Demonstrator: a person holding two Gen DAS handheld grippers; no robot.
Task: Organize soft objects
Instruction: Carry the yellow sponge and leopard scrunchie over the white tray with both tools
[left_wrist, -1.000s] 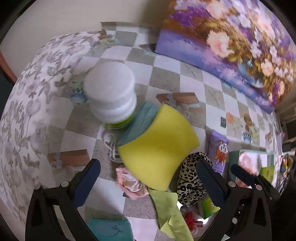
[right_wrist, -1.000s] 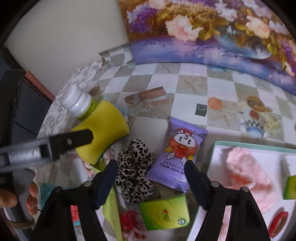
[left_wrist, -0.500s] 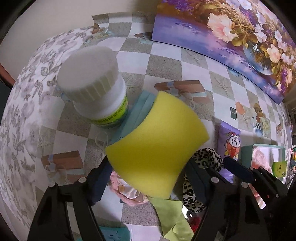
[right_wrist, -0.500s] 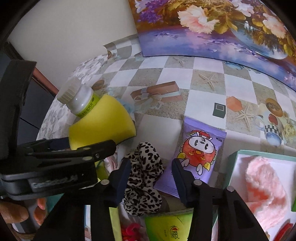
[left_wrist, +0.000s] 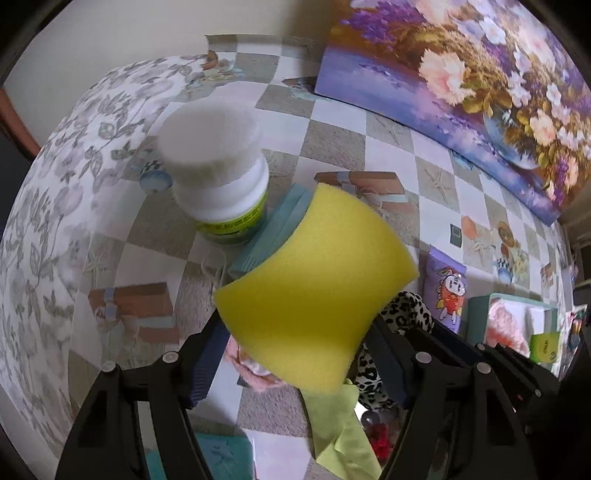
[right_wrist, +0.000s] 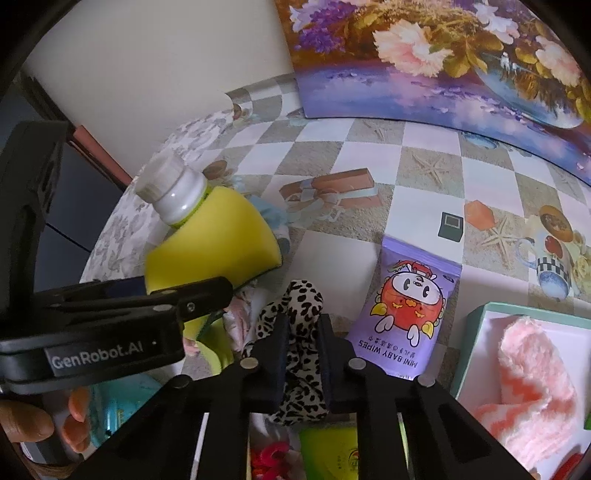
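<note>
Left gripper (left_wrist: 295, 354): closed on the yellow sponge (left_wrist: 314, 291), which is held bowed above the checkered tablecloth (left_wrist: 388, 122).
Right gripper (right_wrist: 301, 332): pinched on the leopard scrunchie (right_wrist: 295, 314).
Middle ground: a purple wipes packet (right_wrist: 410, 314) is seen beside the scrunchie; a teal tray (right_wrist: 476, 317) holds a pink sock (right_wrist: 532, 369).
Background: a white bottle (left_wrist: 218, 173) is seen behind the sponge.
</note>
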